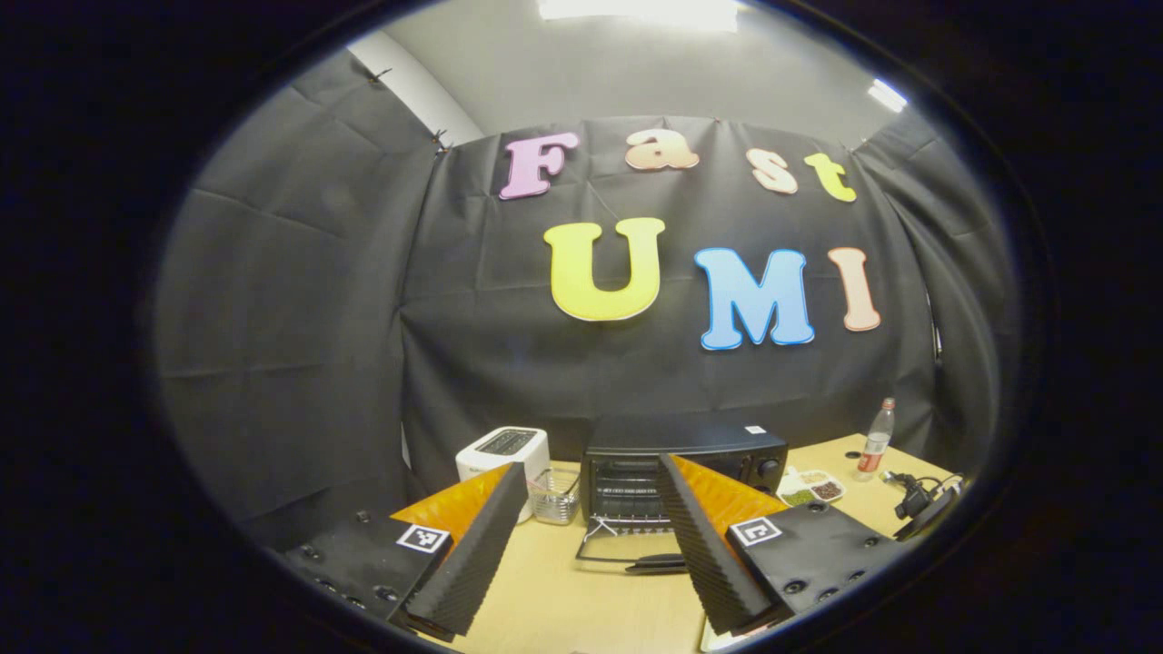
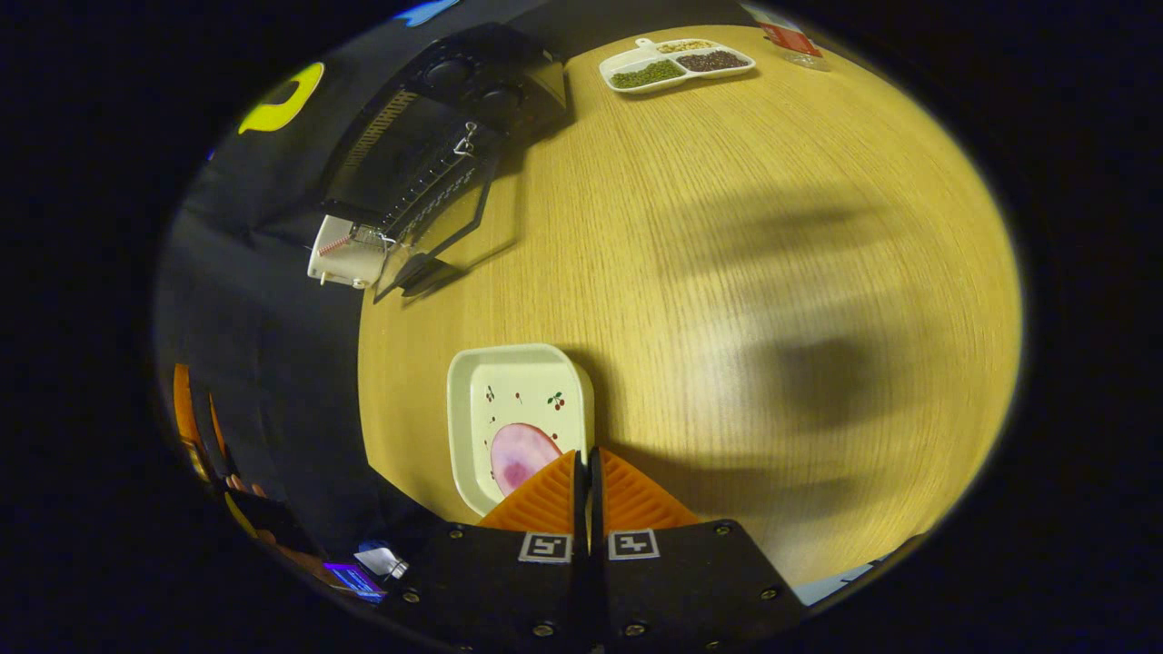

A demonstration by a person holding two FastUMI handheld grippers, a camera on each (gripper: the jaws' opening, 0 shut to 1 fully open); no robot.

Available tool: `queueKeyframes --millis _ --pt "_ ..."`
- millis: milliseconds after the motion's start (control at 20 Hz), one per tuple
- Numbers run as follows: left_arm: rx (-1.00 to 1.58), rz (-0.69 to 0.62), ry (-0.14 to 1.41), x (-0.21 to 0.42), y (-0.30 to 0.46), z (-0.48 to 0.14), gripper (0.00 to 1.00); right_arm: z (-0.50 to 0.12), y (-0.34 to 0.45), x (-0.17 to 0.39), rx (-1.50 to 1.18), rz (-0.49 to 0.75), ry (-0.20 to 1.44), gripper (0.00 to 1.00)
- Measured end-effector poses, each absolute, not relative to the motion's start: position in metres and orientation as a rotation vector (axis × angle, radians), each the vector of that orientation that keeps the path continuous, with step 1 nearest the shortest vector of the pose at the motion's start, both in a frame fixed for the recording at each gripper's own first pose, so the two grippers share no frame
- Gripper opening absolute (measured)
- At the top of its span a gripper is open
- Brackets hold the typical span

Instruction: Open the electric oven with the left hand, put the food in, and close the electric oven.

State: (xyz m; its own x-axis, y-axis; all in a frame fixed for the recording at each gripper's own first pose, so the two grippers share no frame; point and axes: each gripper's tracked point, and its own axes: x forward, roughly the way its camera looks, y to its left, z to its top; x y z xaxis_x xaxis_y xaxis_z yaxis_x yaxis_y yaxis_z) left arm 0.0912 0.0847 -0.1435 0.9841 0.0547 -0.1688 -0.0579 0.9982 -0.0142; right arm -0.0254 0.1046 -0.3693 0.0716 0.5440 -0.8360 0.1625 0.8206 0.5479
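While the electric oven [image 1: 683,463] stands at the back edge of the tabletop [image 1: 563,599] against the booth's wall, its glass door [image 1: 627,547] lies dropped flat toward the front, handle outward, and the wire rack shows inside. In the right gripper view the same oven [image 2: 436,136] sits at the far left edge with the door [image 2: 434,238] hanging open. The food — a pink round slice [image 2: 520,457] — lies on a pale square plate [image 2: 518,381] with small cherry prints, near the tabletop's front edge and well apart from the oven. The right tool [image 2: 586,472] has its fingers pressed together over the plate's near rim; whether they pinch the rim I cannot tell. The left tool [image 1: 591,545] is spread wide and holds nothing, aimed at the oven front. Beside the oven's left side stand a white toaster [image 1: 502,454] and a small clear container [image 1: 556,495]; to its right lie a divided dish of beans [image 1: 811,488] and — nearer the back corner — a bottle [image 1: 876,441].
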Motion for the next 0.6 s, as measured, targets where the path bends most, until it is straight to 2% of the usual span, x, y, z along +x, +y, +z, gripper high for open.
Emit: queueKeyframes --millis 150,200,600 --pt "-0.026 0.064 0.171 0.094 0.091 -0.145 0.91 -0.355 0.099 -0.021 0.655 0.336 1.472 0.00" --pt "-0.027 0.066 0.172 0.097 0.093 -0.147 1.00 -0.351 0.097 -0.015 0.676 0.341 1.466 0.01" --pt "-0.012 0.083 0.180 0.117 0.117 -0.153 1.00 -0.336 0.084 0.010 0.843 0.275 1.375 0.00"
